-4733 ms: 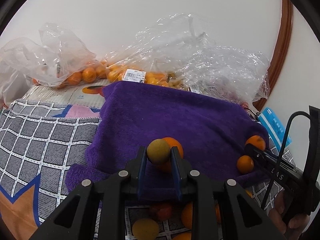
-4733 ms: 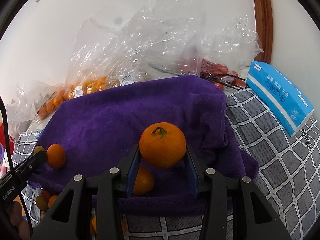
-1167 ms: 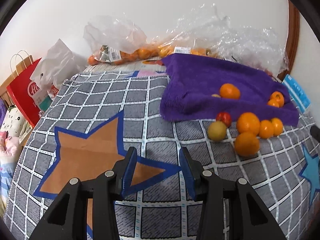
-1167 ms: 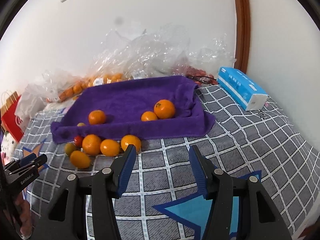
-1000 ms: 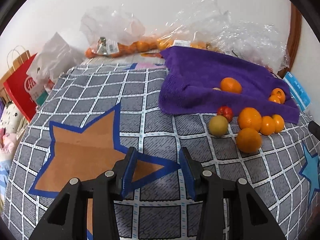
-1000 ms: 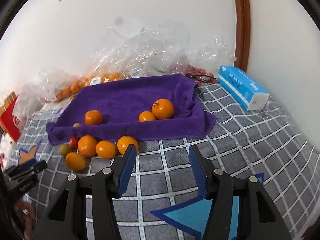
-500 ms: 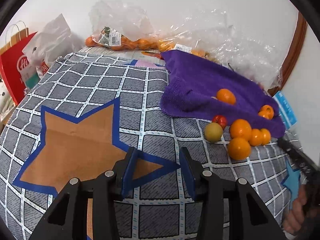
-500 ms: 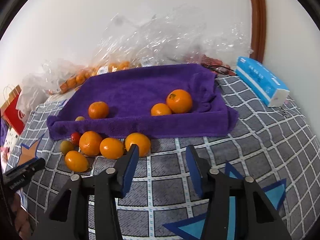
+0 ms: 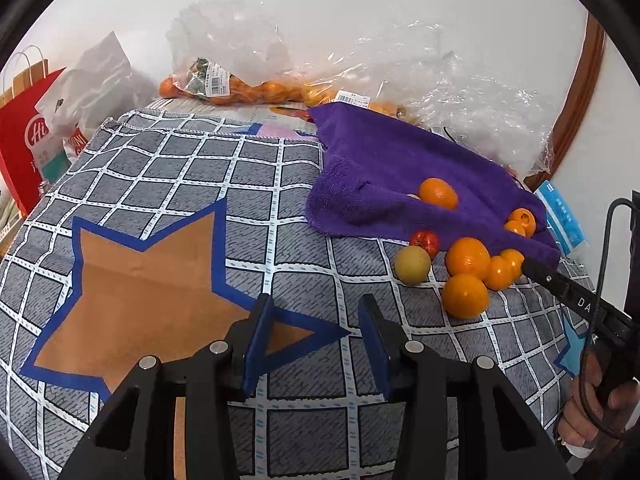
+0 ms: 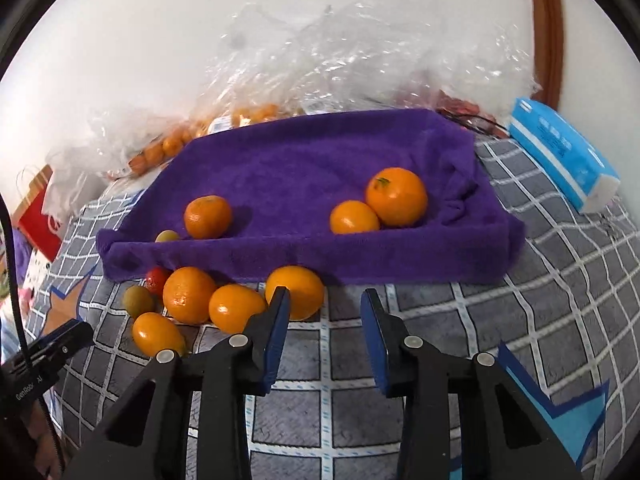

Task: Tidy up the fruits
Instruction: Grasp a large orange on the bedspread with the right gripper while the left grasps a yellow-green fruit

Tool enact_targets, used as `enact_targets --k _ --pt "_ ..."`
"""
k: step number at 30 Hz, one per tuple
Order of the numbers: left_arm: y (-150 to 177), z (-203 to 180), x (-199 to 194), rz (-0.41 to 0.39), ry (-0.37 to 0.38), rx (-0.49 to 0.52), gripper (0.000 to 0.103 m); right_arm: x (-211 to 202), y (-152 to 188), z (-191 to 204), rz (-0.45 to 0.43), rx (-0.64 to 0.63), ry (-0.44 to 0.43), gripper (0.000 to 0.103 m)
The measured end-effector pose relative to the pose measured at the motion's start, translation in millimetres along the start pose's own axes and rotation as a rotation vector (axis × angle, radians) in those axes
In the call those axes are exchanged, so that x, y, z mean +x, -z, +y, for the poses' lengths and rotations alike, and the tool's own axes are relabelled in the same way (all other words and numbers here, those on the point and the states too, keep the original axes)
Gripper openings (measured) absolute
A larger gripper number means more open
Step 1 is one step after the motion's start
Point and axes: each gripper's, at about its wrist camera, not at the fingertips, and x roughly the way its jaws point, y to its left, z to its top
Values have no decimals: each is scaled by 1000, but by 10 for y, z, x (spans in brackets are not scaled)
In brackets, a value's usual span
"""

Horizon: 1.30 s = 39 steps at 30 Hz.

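While its jaws are closing with nothing between them, the right gripper (image 10: pixel 323 304) hangs over the grey checked blanket (image 10: pixel 520 300), its left blue pad just in front of the rightmost orange (image 10: pixel 298 289) of a loose cluster. That cluster lies on the blanket just near of the purple towel (image 10: pixel 304 168): a mandarin (image 10: pixel 234 307) and a larger orange (image 10: pixel 188 294) to the left, an oval kumquat-like fruit (image 10: pixel 156 334) nearest, and a green-yellow fruit (image 10: pixel 138 300) and a small red fruit (image 10: pixel 157 279) at the left end. On the towel, farther back, sit a mandarin (image 10: pixel 208 216) with a small greenish fruit (image 10: pixel 167 236) beside it on the left, and on the right a big orange (image 10: pixel 396 197) touching a smaller one (image 10: pixel 354 217). A blue tissue pack (image 10: pixel 564 152) lies to the right of the towel, and clear plastic bags (image 10: pixel 320 52) of fruit are heaped against the far wall. The left gripper (image 9: pixel 315 320) is held over a brown star (image 9: pixel 152 280) printed on the blanket, well left of the fruit, its jaws apart and empty. From there, a red paper bag (image 9: pixel 24 136) stands at the far left.
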Motion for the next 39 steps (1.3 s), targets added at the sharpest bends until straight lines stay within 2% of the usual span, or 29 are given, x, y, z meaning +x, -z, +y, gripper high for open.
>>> enact_targets --k 6,10,18,19,21,25,29,33,39 --pt "0 -16 14 4 9 8 42 86 -64 122 21 -41 -21 39" --pt "11 -29 1 6 19 14 42 147 -79 119 39 -27 -35 47" --pt "13 4 -7 18 37 -1 42 348 -135 41 119 98 -119 49" --pt "13 15 -3 19 37 -6 42 360 -129 42 120 105 -122 49" --pt "20 49 -2 22 42 -23 42 370 -120 62 124 111 -139 35" --pt "16 71 -8 18 33 -40 42 233 -68 23 96 104 -131 36" --pt "38 -48 -27 47 3 10 42 -11 40 -88 37 9 -24 36" --pt "-1 -283 13 51 -28 76 42 -12 181 -253 75 -19 -21 36" --pt "-168 -554 252 75 24 175 42 -13 227 -243 22 -79 -4 36"
